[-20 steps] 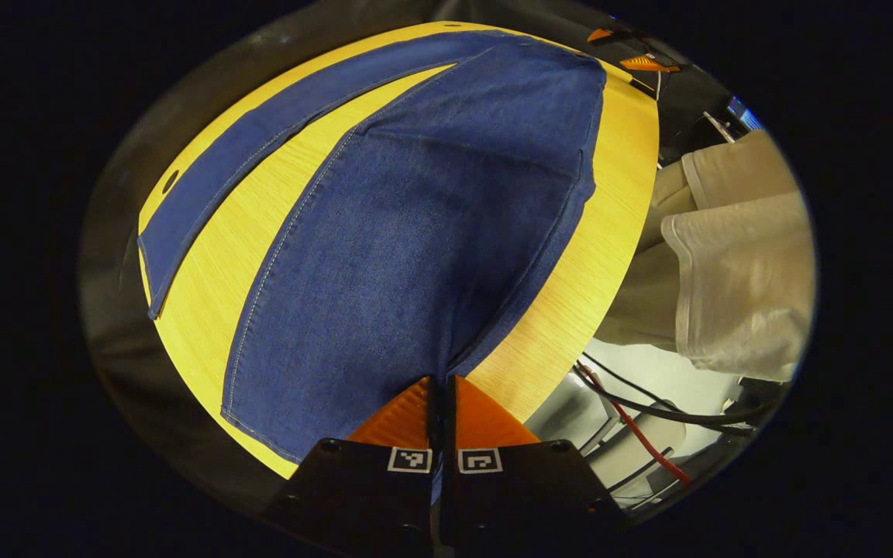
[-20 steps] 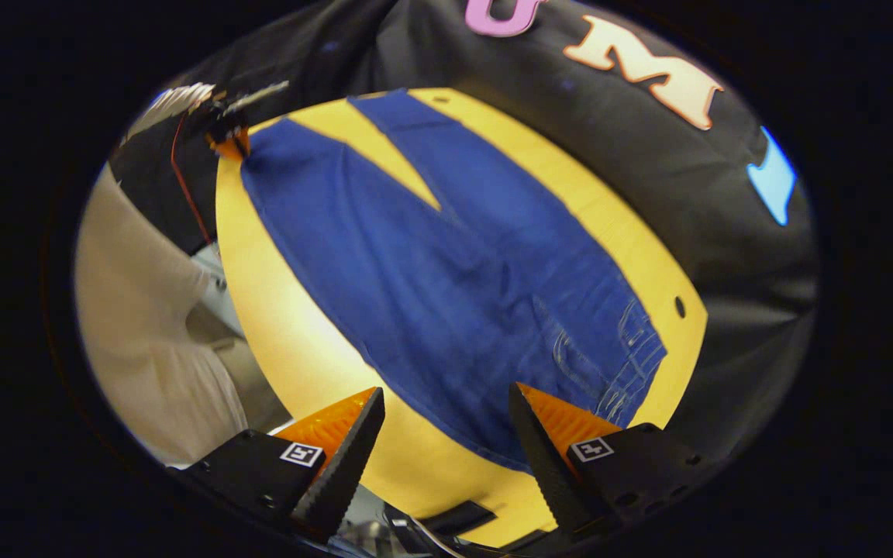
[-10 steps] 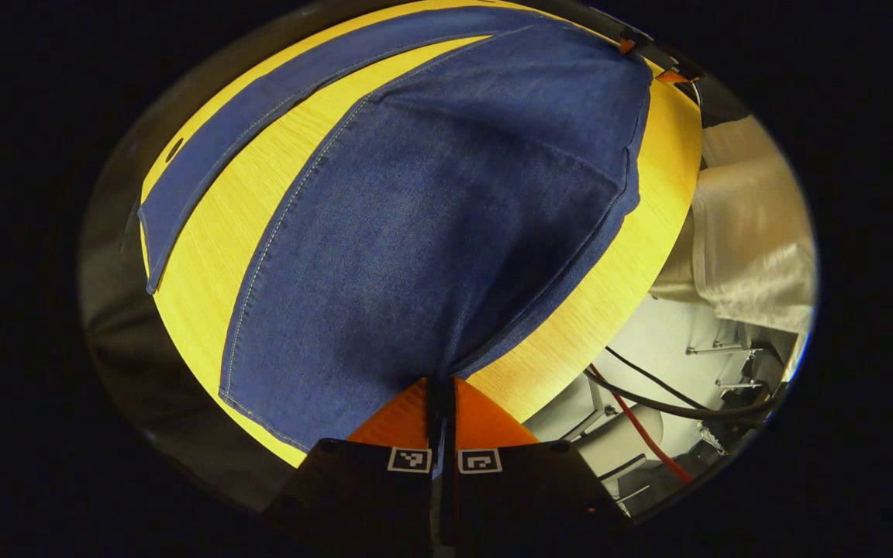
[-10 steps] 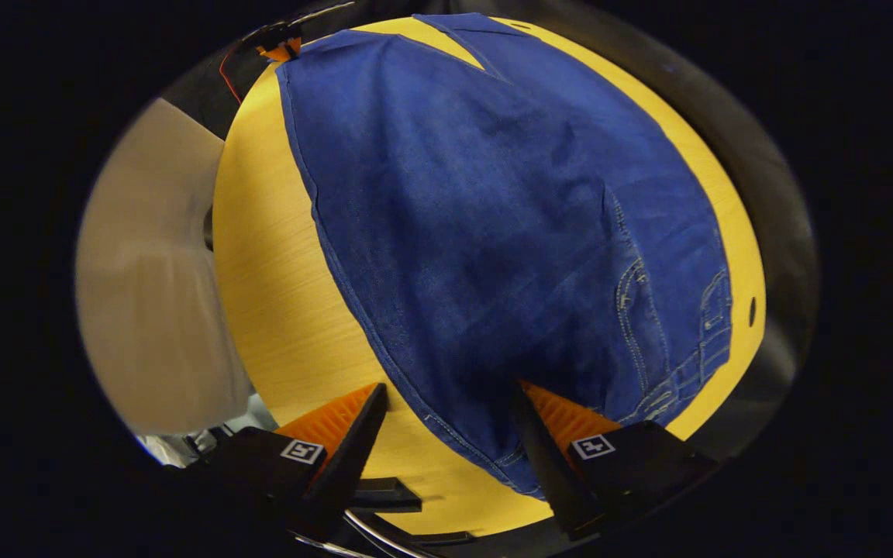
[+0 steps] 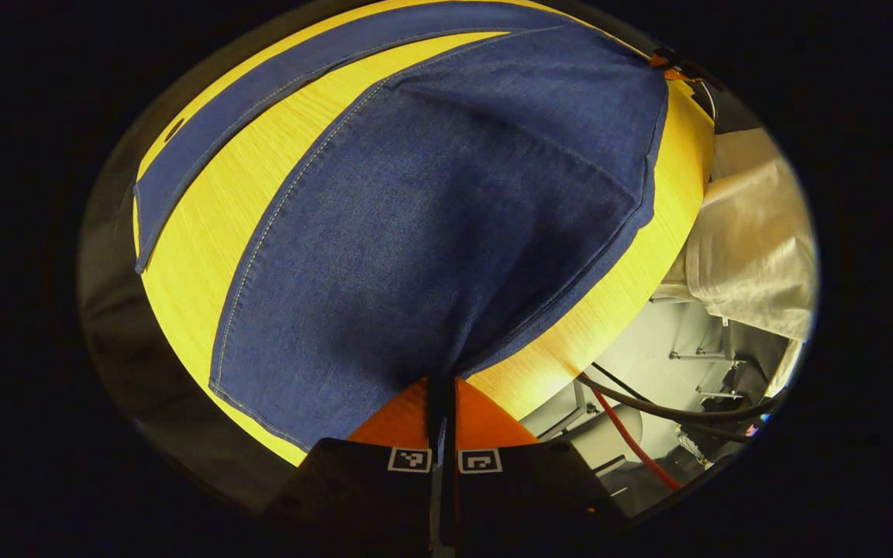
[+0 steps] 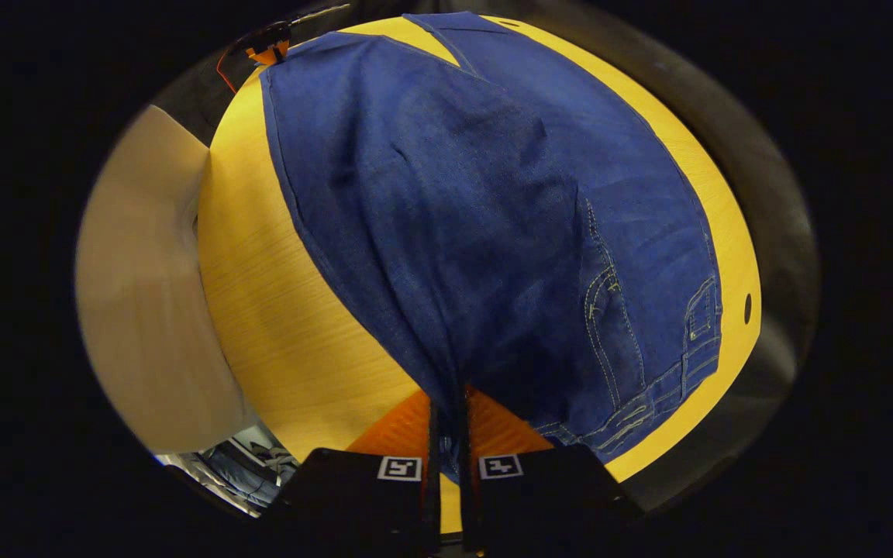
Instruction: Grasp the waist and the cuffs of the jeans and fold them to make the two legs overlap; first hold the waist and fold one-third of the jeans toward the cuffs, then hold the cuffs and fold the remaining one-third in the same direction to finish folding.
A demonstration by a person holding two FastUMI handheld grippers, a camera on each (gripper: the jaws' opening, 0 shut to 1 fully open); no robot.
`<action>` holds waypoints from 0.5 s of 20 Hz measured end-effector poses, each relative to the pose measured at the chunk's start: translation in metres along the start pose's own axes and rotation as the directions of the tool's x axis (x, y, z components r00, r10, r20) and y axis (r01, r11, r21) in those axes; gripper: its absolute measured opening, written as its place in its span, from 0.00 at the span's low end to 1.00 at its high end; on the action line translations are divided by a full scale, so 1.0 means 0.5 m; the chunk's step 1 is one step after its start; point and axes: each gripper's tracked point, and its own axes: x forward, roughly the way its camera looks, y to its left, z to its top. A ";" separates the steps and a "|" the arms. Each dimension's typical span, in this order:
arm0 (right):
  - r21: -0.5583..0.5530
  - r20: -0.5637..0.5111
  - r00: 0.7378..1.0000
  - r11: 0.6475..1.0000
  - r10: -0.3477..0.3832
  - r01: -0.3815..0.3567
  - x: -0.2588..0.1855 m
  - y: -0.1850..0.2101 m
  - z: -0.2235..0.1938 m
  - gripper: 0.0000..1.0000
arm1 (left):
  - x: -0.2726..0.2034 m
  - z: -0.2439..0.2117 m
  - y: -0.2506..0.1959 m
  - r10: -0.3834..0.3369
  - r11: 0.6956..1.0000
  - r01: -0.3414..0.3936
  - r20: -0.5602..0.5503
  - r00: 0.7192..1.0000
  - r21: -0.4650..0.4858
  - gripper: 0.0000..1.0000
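Denim jeans (image 5: 431, 225) lie spread on the yellow table (image 5: 206, 232), two legs apart. The left gripper (image 5: 440, 387) is clenched on a cuff; the right gripper (image 6: 446, 403) is clenched on the waist edge. Step in hand: first fold. Next move, as judged: lift both corners together and carry the near leg over the far leg. Count: one pair of jeans, two grippers.
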 end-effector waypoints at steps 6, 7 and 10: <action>0.169 0.048 0.999 0.986 -0.009 0.000 -0.075 0.003 0.016 0.03 | -0.107 0.016 0.070 0.009 0.994 -0.004 -0.049 0.999 0.108 0.00; 0.216 0.070 0.997 0.976 -0.033 0.017 -0.086 -0.009 0.023 0.03 | -0.134 0.029 0.090 0.019 0.992 -0.013 -0.050 0.999 0.123 0.00; 0.346 0.143 0.981 0.935 -0.134 0.077 -0.140 -0.067 0.065 0.00 | -0.200 0.082 0.173 0.079 0.981 -0.067 -0.056 0.995 0.180 0.00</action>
